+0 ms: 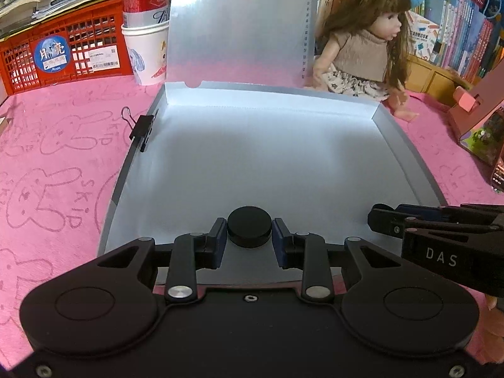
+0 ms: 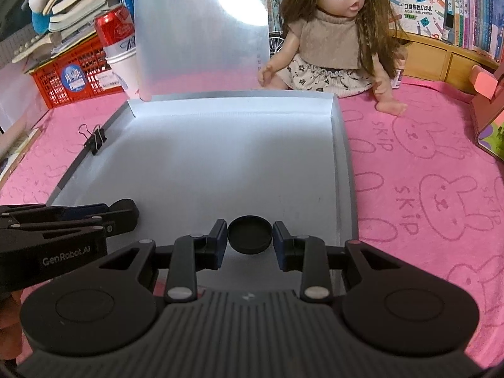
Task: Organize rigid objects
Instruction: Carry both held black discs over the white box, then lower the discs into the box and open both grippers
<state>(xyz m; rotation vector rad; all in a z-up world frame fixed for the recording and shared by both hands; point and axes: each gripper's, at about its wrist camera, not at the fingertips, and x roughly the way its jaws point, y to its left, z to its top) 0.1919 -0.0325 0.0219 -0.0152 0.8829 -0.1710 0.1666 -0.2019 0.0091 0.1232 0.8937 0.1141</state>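
A shallow silver box (image 1: 406, 145) with its lid raised lies on the pink cloth; it also shows in the right wrist view (image 2: 343, 157). My left gripper (image 1: 249, 233) is shut on a black round puck (image 1: 249, 225) just above the box floor near its front edge. My right gripper (image 2: 250, 236) is shut on a black round cap (image 2: 250, 234), hollow side up, over the front right part of the box. The two grippers are side by side; the right one (image 1: 387, 220) shows at the right of the left wrist view.
A black binder clip (image 1: 141, 129) sits on the box's left wall (image 2: 94, 141). A doll (image 2: 330, 31) sits behind the box. A red crate (image 1: 63, 53), a can in a paper cup (image 1: 145, 25), books and a pink cardboard house (image 1: 478, 119) ring the cloth.
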